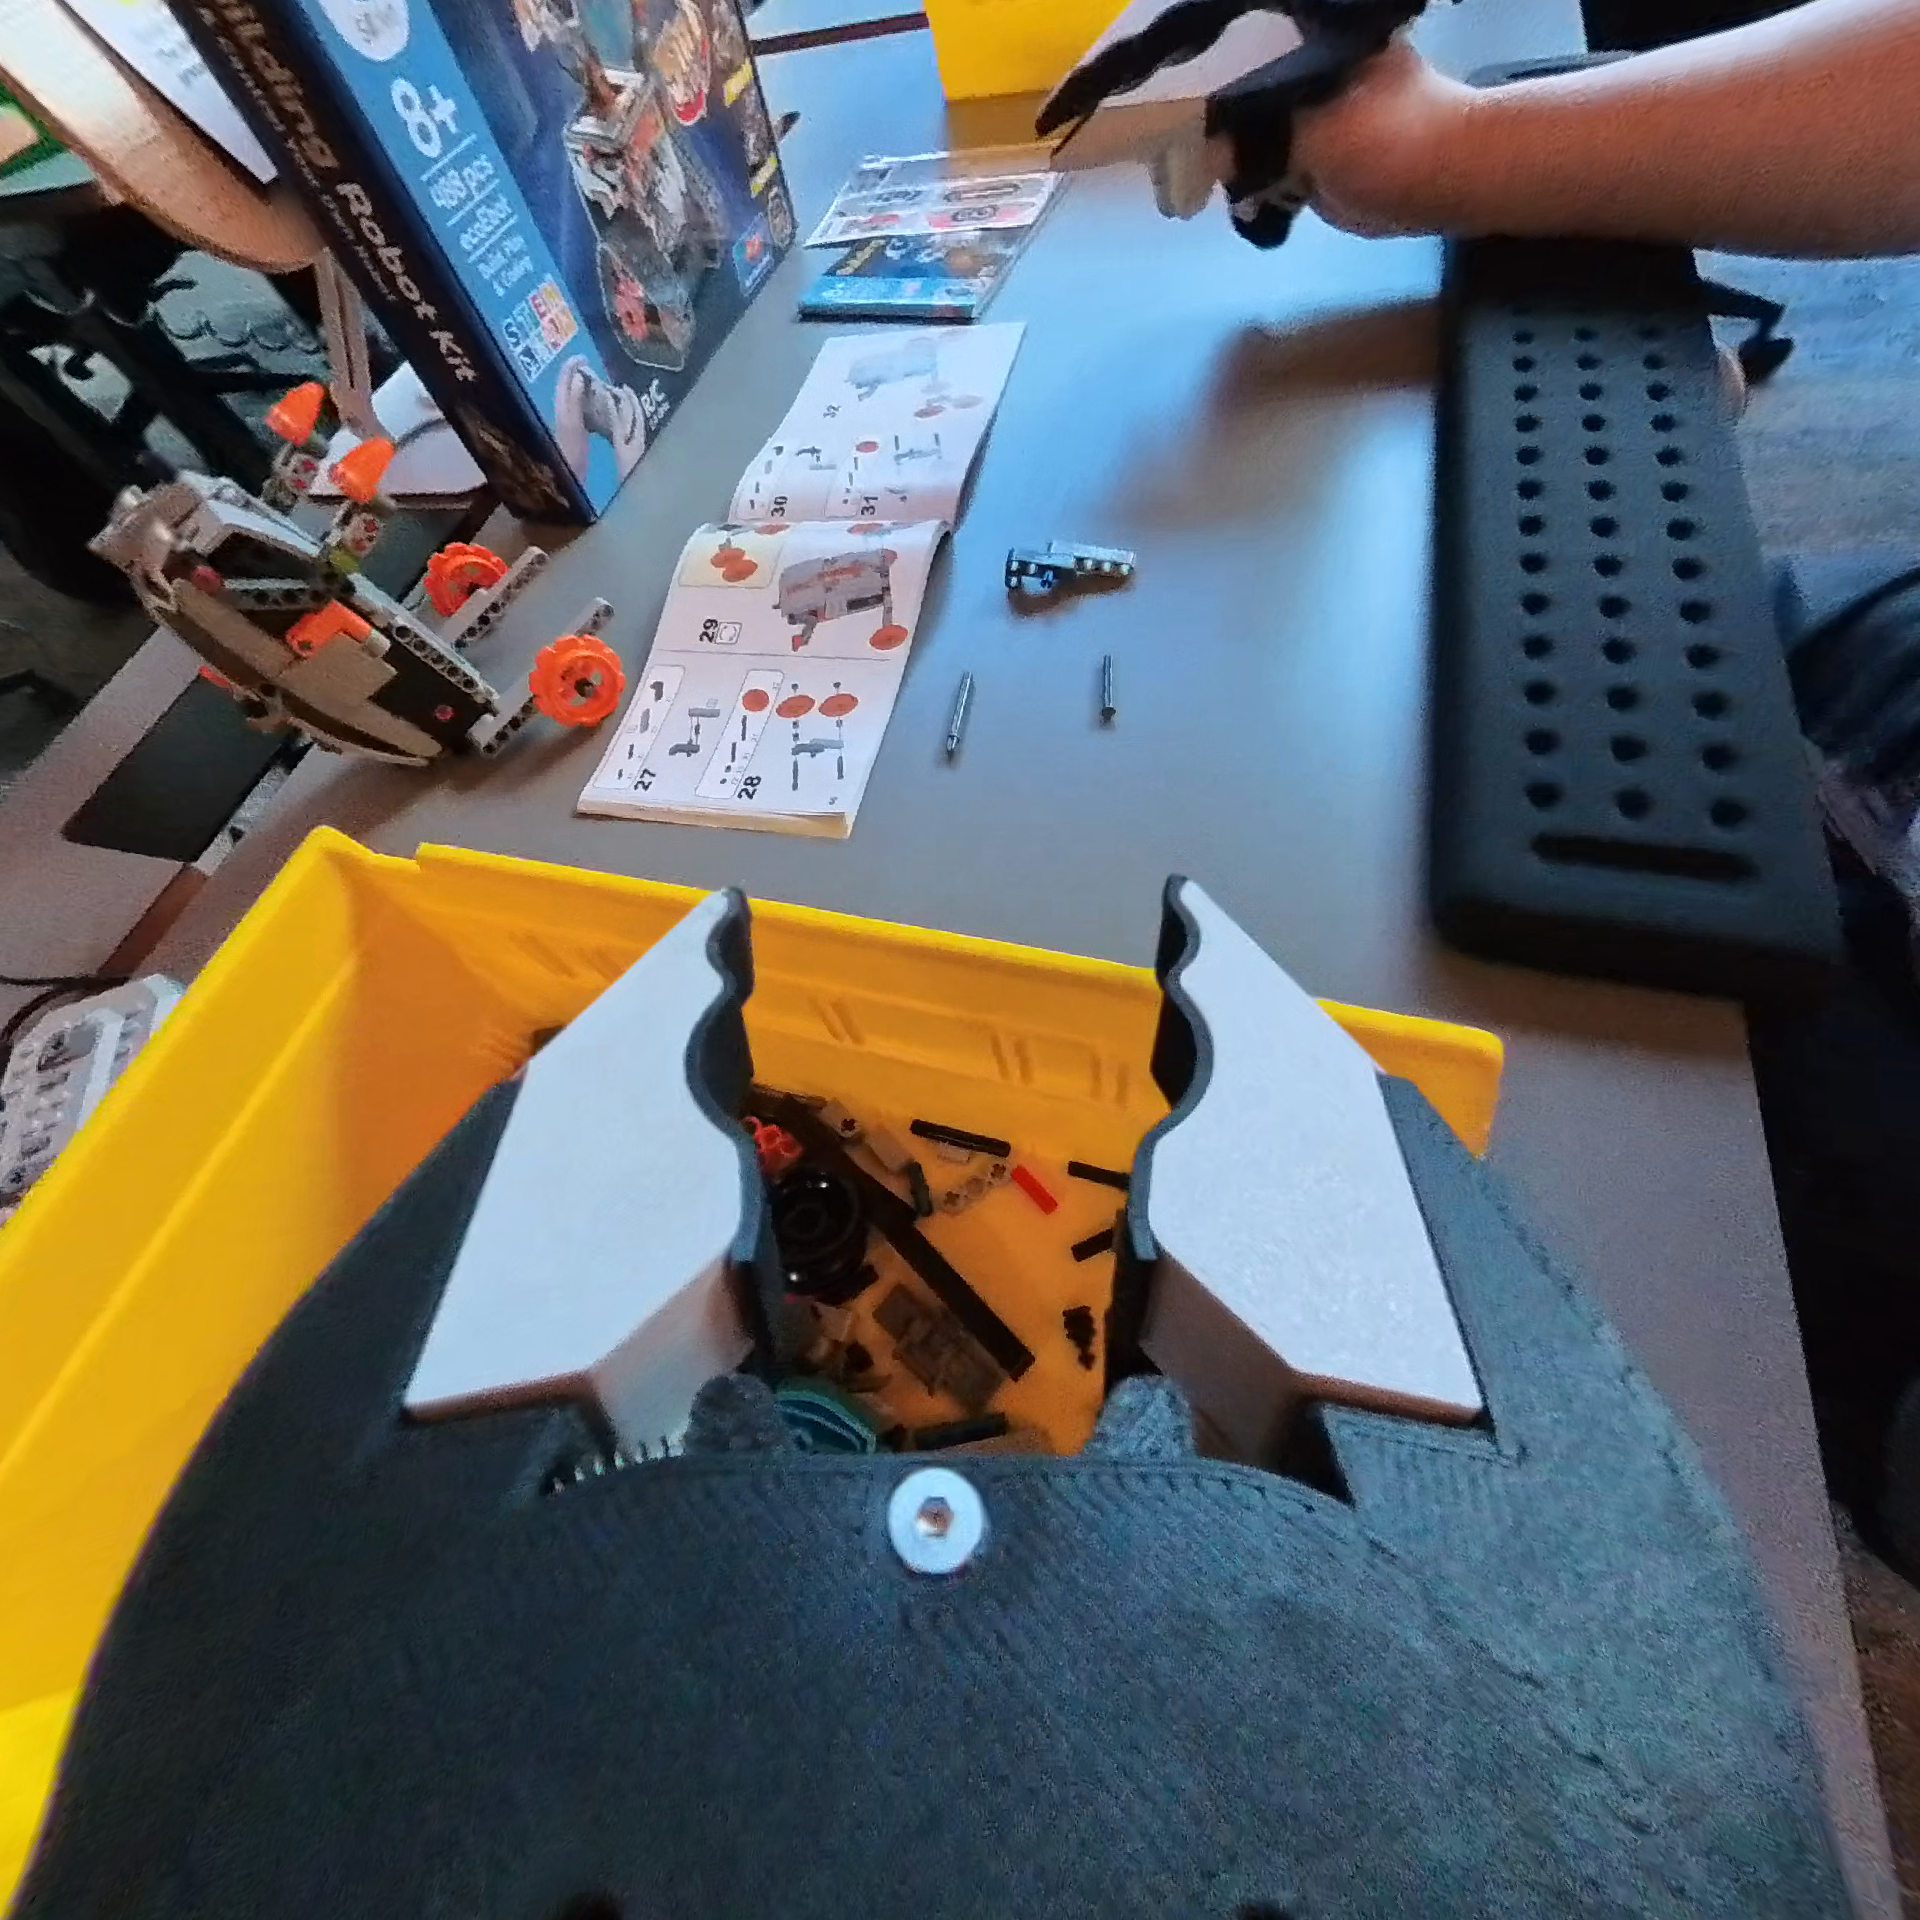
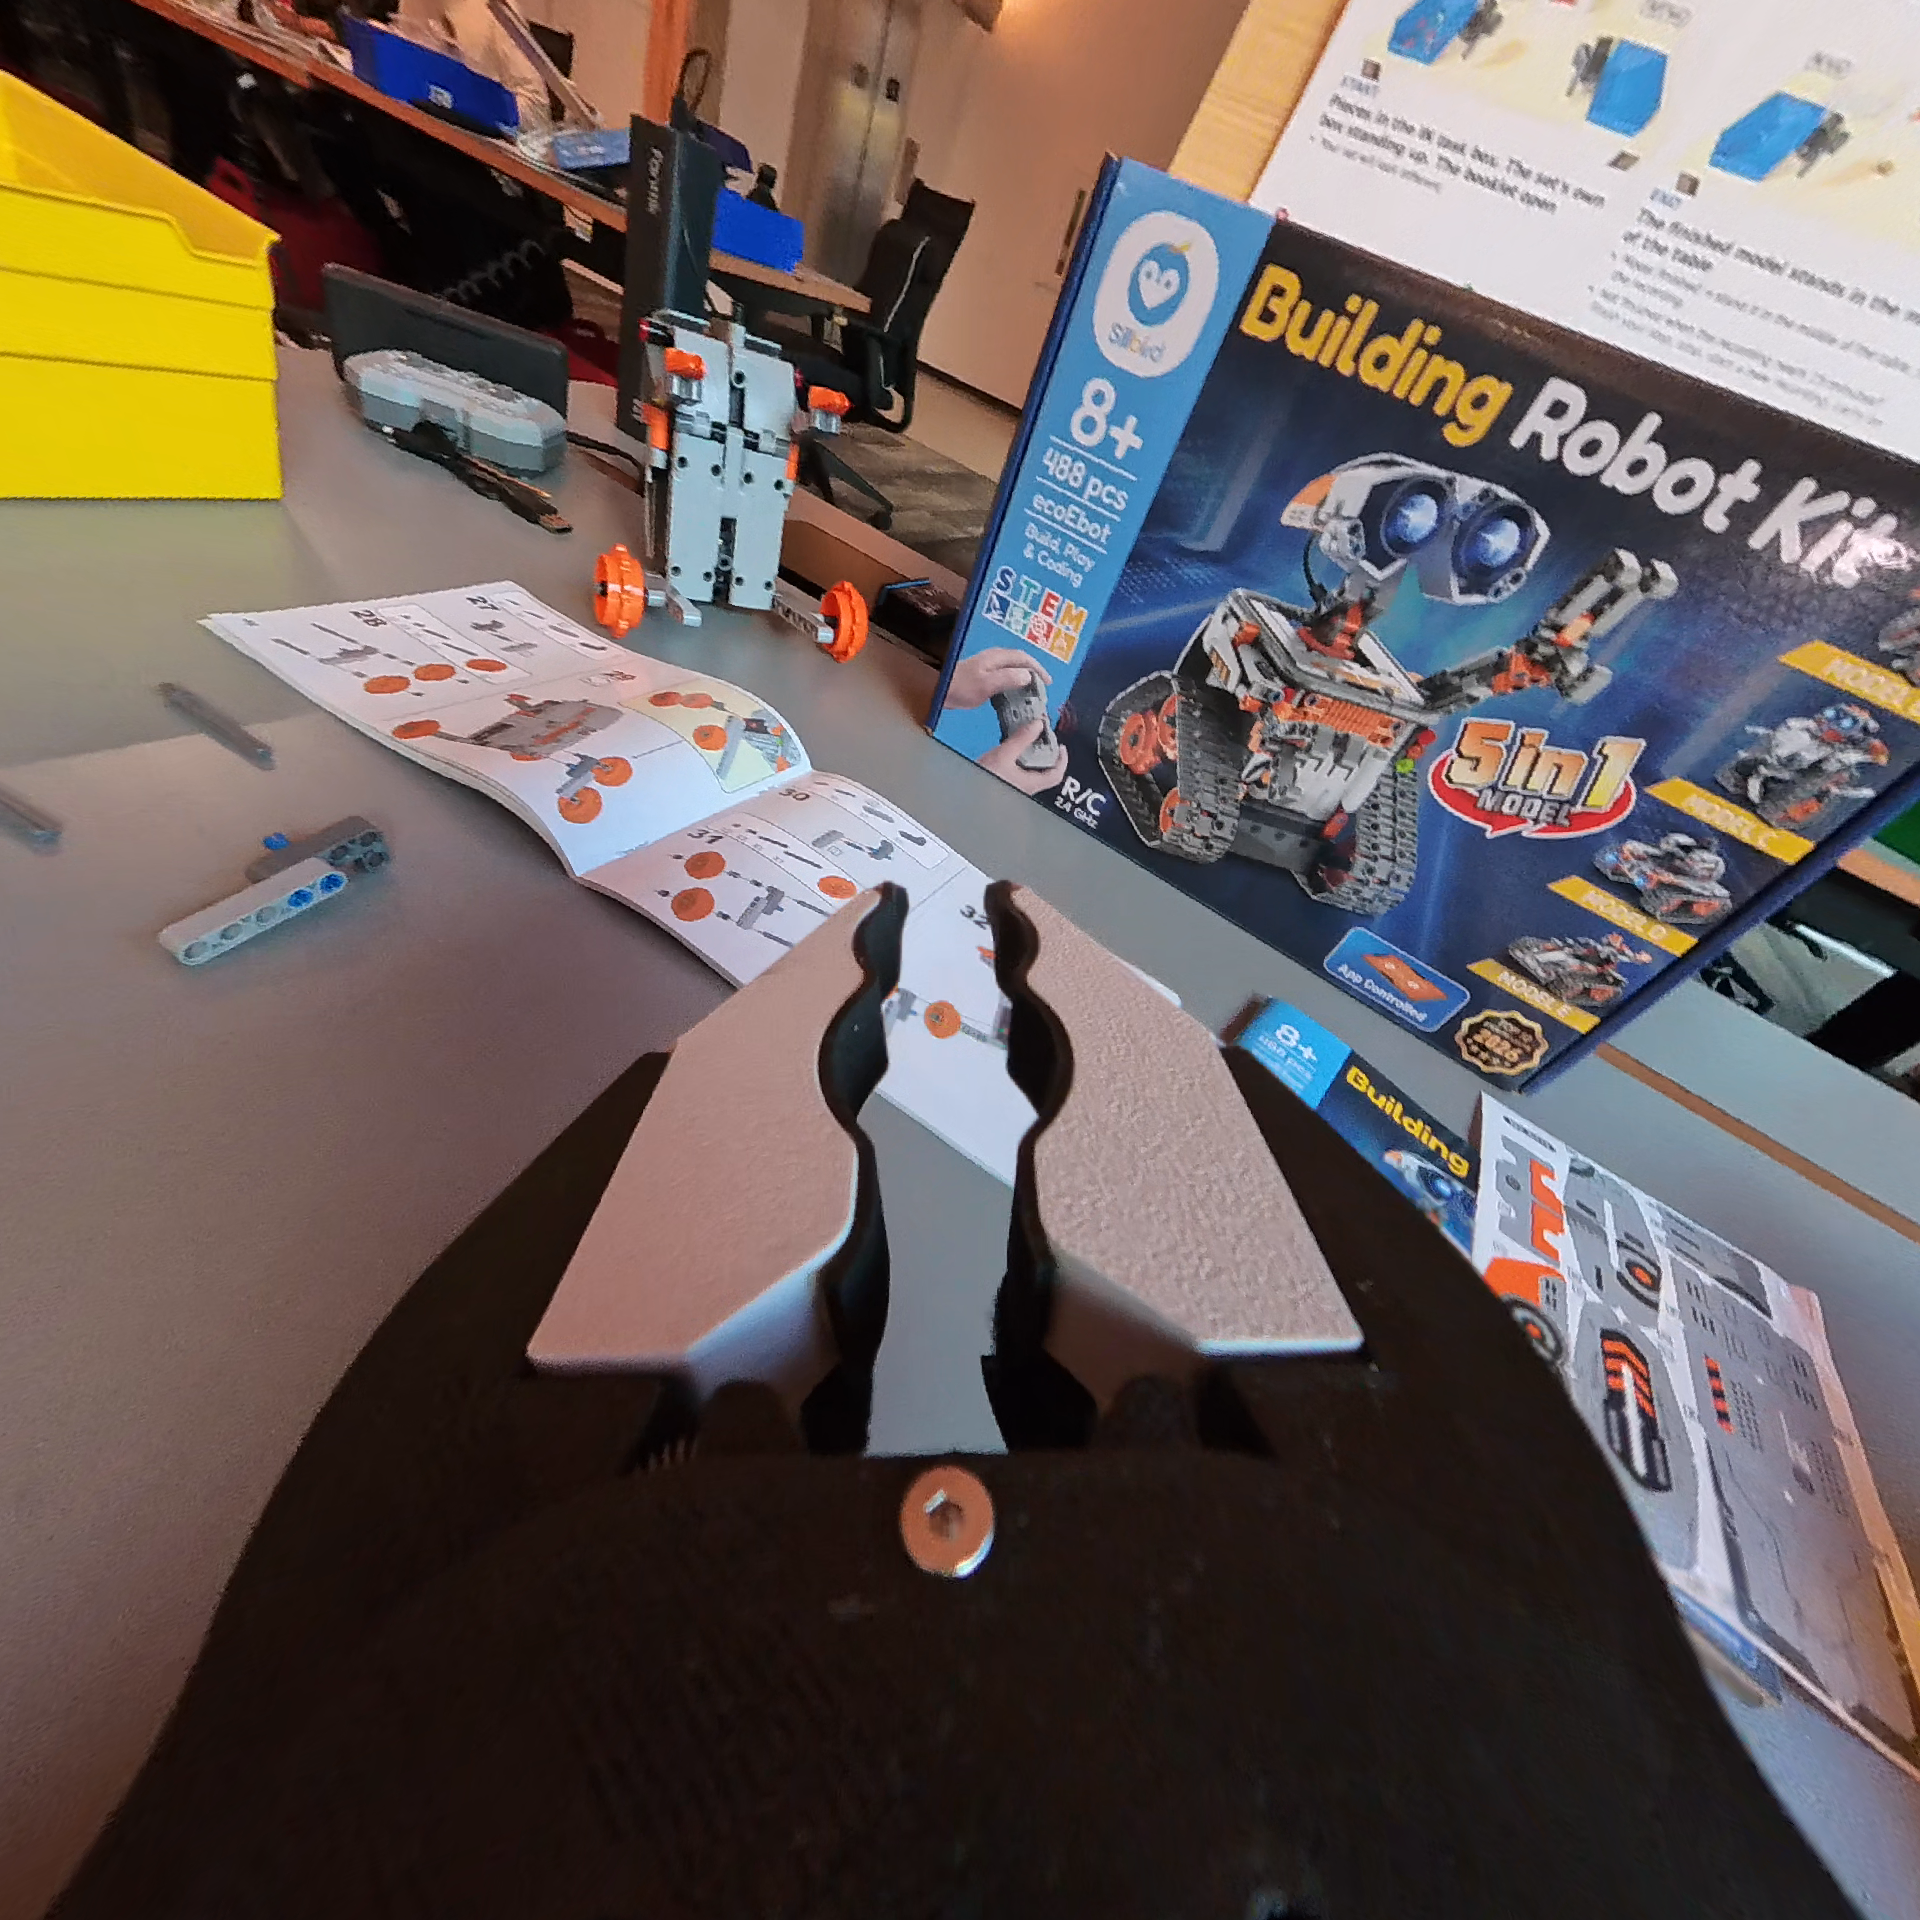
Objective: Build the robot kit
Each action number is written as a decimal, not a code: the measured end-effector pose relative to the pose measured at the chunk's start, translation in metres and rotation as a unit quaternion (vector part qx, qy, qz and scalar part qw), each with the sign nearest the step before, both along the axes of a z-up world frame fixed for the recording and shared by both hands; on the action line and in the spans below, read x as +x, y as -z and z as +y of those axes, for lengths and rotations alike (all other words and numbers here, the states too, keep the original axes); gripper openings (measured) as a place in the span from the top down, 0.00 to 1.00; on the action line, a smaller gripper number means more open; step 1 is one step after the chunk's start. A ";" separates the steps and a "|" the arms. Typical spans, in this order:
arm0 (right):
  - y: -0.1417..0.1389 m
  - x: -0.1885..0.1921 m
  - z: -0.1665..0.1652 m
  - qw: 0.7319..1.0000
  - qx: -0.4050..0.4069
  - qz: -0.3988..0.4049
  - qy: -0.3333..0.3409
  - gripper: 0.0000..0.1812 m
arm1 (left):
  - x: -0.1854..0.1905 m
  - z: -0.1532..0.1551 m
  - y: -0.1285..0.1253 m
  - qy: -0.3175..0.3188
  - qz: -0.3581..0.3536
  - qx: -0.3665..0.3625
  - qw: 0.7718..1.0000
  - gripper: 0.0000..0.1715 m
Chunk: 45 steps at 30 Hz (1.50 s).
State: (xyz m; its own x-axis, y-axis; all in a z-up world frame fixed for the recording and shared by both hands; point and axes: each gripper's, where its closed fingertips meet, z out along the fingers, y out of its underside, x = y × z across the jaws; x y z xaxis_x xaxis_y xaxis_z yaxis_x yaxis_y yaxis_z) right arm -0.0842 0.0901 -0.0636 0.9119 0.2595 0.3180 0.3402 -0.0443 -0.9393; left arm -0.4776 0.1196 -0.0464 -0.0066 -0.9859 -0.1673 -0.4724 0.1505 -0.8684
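The left gripper (image 1: 951,997) is held spread wide and empty over a yellow bin (image 1: 312,1039) at the near edge of the grey table (image 1: 1247,436); loose building pieces (image 1: 914,1236), black, grey and red, are seen between its fingers on the bin floor. These pieces are judged light, hard and smooth, easily tipped or scattered, and best pinched across their flat sides rather than by a rounded end. The right gripper (image 2: 943,909) is nearly closed, a narrow gap being left between its fingers, and nothing is held in it; it hangs above the right-hand page of an open instruction booklet (image 2: 540,727). The thin pages are judged limp and prone to slide if pushed. Only the left wrist view shows the bin's contents, a black perforated board (image 1: 1621,623) at the right, two thin dark rods (image 1: 958,712) and the forearm carrying the other gripper. Only the right wrist view shows the front of the kit box (image 2: 1455,644) upright at the far right, the half-built model (image 2: 722,488) standing on its orange wheels, a grey beam with blue pins (image 2: 275,904) to the left, and a sticker sheet (image 2: 1683,1382) near right.
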 end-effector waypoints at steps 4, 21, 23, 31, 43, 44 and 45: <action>0.004 0.007 0.000 1.000 -0.010 0.004 0.026 0.92 | -0.011 -0.003 -0.002 0.024 -0.002 -0.004 1.000 0.54; -0.003 0.018 -0.008 0.997 0.006 0.008 0.071 0.94 | -0.033 -0.030 0.091 0.100 0.252 -0.035 0.962 0.82; -0.003 0.018 -0.008 0.997 0.006 0.007 0.071 0.94 | -0.034 -0.032 0.098 0.105 0.272 -0.041 0.956 0.83; 0.002 0.017 -0.006 0.998 -0.004 0.003 0.070 0.94 | -0.046 -0.025 0.101 0.066 0.290 -0.016 0.954 0.85; -0.001 0.017 -0.008 0.997 0.001 -0.007 0.073 0.94 | -0.064 -0.013 0.066 -0.035 0.254 -0.027 0.966 0.84; -0.001 0.017 -0.009 0.997 0.001 -0.008 0.072 0.94 | -0.066 -0.011 0.064 -0.050 0.253 -0.034 0.966 0.83; -0.001 0.017 -0.009 0.997 0.000 -0.009 0.072 0.94 | -0.068 -0.008 0.063 -0.068 0.249 -0.037 0.965 0.81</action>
State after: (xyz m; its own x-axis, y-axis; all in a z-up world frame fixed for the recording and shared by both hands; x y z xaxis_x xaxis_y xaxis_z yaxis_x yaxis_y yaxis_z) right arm -0.0677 0.0815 -0.0624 0.9338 0.1266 0.3346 0.3470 -0.0931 -0.9332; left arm -0.5454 0.1117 -0.1090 0.0618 -0.9924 -0.1063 -0.8453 0.0046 -0.5343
